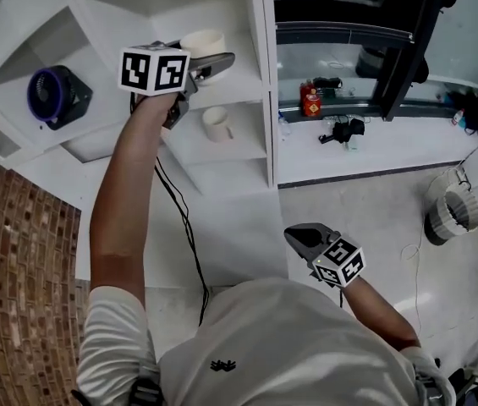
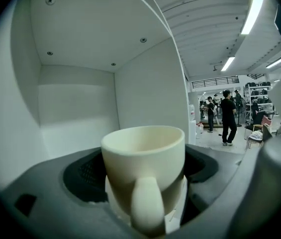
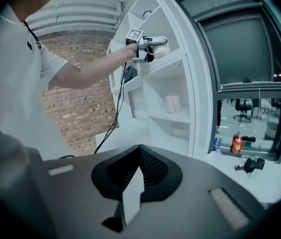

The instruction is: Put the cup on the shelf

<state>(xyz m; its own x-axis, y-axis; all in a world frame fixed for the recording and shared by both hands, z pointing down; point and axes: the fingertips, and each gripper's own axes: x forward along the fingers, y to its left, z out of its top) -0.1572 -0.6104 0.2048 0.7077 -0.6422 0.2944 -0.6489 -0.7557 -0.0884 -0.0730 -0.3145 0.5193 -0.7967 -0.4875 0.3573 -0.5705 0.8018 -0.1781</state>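
A cream cup [image 2: 144, 158] with its handle turned toward the camera sits between the jaws of my left gripper [image 1: 211, 59], which is shut on its sides. The raised arm holds the cup [image 1: 202, 42] inside an upper compartment of the white shelf [image 1: 258, 74], close above that compartment's floor. In the right gripper view the same cup [image 3: 161, 50] shows at the compartment's front. My right gripper [image 1: 300, 237] hangs low by my waist, shut and holding nothing, well away from the shelf.
A second cream cup [image 1: 216, 123] stands in the compartment below. A dark blue fan [image 1: 57, 96] fills a compartment to the left. A black cable [image 1: 186, 227] trails down from the left gripper. A counter [image 1: 391, 138] with bottles and small items lies to the right.
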